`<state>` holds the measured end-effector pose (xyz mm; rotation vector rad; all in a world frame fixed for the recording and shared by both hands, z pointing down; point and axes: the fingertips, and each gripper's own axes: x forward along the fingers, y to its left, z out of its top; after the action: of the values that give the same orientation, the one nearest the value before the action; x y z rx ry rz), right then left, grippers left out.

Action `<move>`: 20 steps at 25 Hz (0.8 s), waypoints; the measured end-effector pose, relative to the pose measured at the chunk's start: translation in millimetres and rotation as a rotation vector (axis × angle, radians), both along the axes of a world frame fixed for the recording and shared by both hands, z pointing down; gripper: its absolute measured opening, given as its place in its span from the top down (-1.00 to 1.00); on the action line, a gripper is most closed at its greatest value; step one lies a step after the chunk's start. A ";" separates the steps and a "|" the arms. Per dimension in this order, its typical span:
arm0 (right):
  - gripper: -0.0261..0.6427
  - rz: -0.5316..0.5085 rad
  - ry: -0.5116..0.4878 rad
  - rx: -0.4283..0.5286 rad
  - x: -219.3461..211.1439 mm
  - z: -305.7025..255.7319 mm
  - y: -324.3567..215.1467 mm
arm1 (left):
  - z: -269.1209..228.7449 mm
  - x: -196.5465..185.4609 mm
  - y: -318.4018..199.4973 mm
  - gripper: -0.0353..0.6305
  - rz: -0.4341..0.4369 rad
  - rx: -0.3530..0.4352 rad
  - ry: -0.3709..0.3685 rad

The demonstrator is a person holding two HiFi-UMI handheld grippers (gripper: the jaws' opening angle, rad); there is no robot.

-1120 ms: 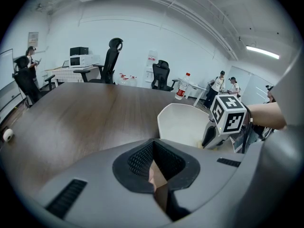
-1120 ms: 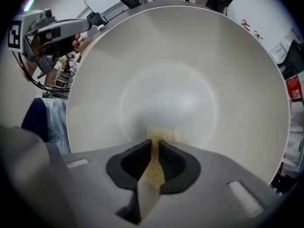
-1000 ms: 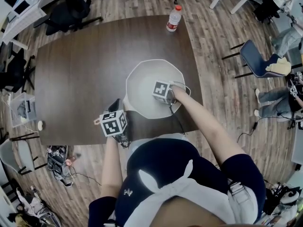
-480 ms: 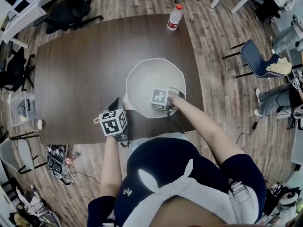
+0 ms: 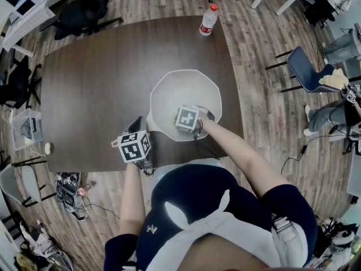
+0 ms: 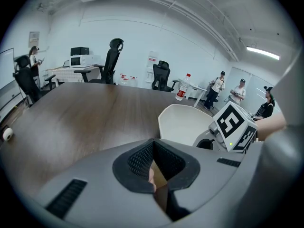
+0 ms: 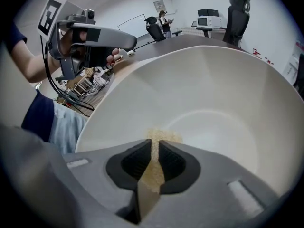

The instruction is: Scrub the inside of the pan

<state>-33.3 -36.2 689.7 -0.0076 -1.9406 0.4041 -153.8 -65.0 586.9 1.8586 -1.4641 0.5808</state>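
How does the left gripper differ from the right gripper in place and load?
The right gripper reaches inside the white pan; the left gripper is outside it. The right gripper clamps a tan sponge; the left gripper clamps the pan's dark handle. Both are shut.

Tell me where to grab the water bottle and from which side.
Take the water bottle around its straight body, below the red cap, coming in level from the near side. It stands upright at the far edge of the table with nothing beside it, so its sides are free.
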 end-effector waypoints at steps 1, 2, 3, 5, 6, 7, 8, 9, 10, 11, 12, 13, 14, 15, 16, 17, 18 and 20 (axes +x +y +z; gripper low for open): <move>0.78 0.011 -0.014 0.005 -3.7 0.2 -2.7 | 0.5 -0.1 -0.6 0.88 -0.001 -0.001 0.000; 0.78 0.026 -0.023 0.007 -6.2 0.8 -5.0 | 1.1 -0.2 -0.8 0.88 -0.001 -0.001 -0.001; 0.78 0.042 -0.030 0.009 -8.2 1.4 -7.1 | 1.6 -0.1 -0.7 0.88 -0.002 -0.002 -0.001; 0.78 0.064 -0.046 0.024 -12.2 0.9 -13.5 | 1.6 1.1 -0.5 0.88 -0.003 -0.003 -0.001; 0.78 0.069 -0.052 0.038 -14.2 0.0 -17.7 | 1.2 1.5 -0.5 0.88 -0.004 -0.003 0.000; 0.78 0.072 -0.054 0.050 -15.9 -0.7 -21.5 | 0.7 1.7 -0.5 0.88 -0.005 -0.003 0.000; 0.78 0.075 -0.053 0.058 -17.4 -1.0 -24.6 | 0.3 1.6 -0.4 0.88 -0.006 -0.003 0.000; 0.78 0.080 -0.050 0.062 -18.5 -1.0 -27.2 | 0.0 1.3 -0.2 0.88 -0.007 -0.003 0.000; 0.78 0.088 -0.042 0.056 -19.2 -0.6 -28.6 | -0.1 0.6 -0.1 0.88 -0.008 -0.002 -0.001; 0.78 0.099 -0.032 0.037 -19.7 0.3 -28.2 | 0.0 -0.3 -0.1 0.88 -0.008 -0.002 0.000; 0.78 0.110 -0.025 0.023 -20.7 1.1 -29.0 | 0.2 -1.3 -0.2 0.88 -0.009 -0.001 0.001; 0.78 0.120 -0.032 0.027 -23.6 1.1 -33.1 | 0.3 -1.9 -0.2 0.88 -0.010 -0.001 0.002; 0.78 0.127 -0.046 0.039 -27.3 0.4 -38.2 | 0.5 -2.1 0.0 0.88 -0.010 0.000 0.003; 0.78 0.134 -0.055 0.048 -29.9 -0.2 -42.2 | 0.4 -2.1 0.5 0.88 -0.010 0.000 0.004; 0.78 0.142 -0.052 0.057 -30.5 -0.1 -45.5 | 0.3 -2.3 1.1 0.88 -0.011 0.000 0.004; 0.78 0.152 -0.041 0.066 -29.5 0.4 -48.3 | 0.2 -2.5 1.7 0.88 -0.011 0.000 0.005; 0.78 0.161 -0.031 0.079 -28.6 0.5 -51.9 | 0.0 -2.7 2.1 0.88 -0.011 0.000 0.005; 0.78 0.173 -0.044 0.125 -31.3 -3.2 -63.6 | -0.4 -1.8 1.7 0.88 -0.011 0.000 0.005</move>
<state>-64.6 -99.7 686.5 0.2353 -2.0136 0.3986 -155.6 -63.3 586.5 1.8493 -1.4706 0.5705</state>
